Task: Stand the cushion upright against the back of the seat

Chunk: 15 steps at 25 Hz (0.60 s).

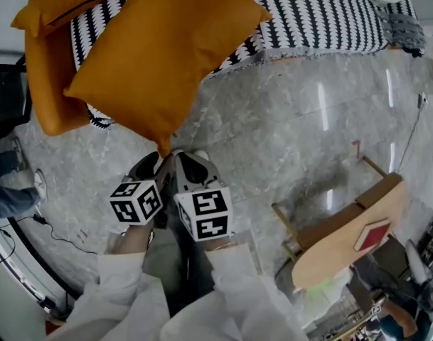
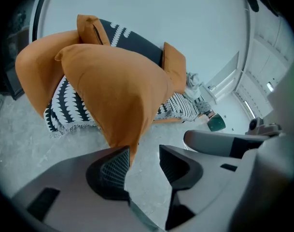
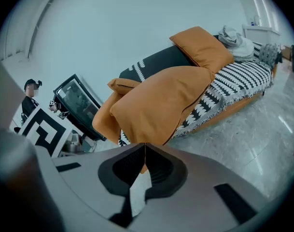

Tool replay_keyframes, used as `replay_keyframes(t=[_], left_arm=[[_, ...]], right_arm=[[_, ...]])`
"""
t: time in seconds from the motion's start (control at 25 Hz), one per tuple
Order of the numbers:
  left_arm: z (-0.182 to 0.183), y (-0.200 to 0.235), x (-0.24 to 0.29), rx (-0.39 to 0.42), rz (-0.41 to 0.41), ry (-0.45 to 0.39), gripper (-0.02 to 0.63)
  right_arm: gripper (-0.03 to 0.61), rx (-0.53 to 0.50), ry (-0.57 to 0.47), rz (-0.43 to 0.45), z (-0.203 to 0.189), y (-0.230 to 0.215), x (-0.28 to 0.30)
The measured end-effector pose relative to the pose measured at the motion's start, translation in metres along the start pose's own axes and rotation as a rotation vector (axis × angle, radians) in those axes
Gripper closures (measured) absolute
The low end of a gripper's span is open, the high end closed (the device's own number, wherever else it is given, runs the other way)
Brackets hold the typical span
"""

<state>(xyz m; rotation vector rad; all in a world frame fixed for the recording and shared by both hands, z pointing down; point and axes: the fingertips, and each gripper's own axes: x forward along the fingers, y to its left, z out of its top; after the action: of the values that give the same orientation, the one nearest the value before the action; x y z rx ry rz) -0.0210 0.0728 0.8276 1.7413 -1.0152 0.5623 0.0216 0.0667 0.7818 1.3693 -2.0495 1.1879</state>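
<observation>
Head view, nearest: right gripper (image 1: 189, 163), pressed together on the near corner of the big square orange fabric cushion (image 1: 166, 48); right gripper view shows that corner pinched btwn the pads. Just left of it, left gripper (image 1: 153, 163): spread, w/ the same corner's tip by one pad, not squeezed (left gripper view).

Cushion: up off the grey marble floor (image 1: 287, 133), reaching from the grippers out over the near edge of the orange sofa w/ black-and-white throw (image 1: 316, 20). Can't tell if its far part rests on the seat.

Prob. light, soft, floppy. Likely to sag & swing from one corner; fabric may slip. Better held at two corners well apart, then tipped up vs. the throw-draped seat back (image 3: 154, 64), farthest.
</observation>
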Motion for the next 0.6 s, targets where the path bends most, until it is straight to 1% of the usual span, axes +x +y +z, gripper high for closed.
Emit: replay_keyframes(t=[0.12, 0.2, 0.52, 0.6], left_arm=[[-0.008, 0.01, 0.008, 0.003, 0.043, 0.021, 0.406], [-0.012, 0.015, 0.012, 0.007, 0.061, 0.033, 0.392], [-0.024, 0.032, 0.029, -0.028, 0.086, 0.052, 0.387], [-0.026, 0.034, 0.032, -0.023, 0.096, 0.067, 0.388]], right_arm=[[0.566, 0.006, 0.01, 0.0, -0.005, -0.004, 0.002], [0.566, 0.009, 0.016, 0.005, -0.008, -0.004, 0.005], [0.566, 0.007, 0.047, 0.008, -0.019, -0.006, 0.014], [0.566, 0.006, 0.05, 0.008, -0.021, -0.007, 0.015]])
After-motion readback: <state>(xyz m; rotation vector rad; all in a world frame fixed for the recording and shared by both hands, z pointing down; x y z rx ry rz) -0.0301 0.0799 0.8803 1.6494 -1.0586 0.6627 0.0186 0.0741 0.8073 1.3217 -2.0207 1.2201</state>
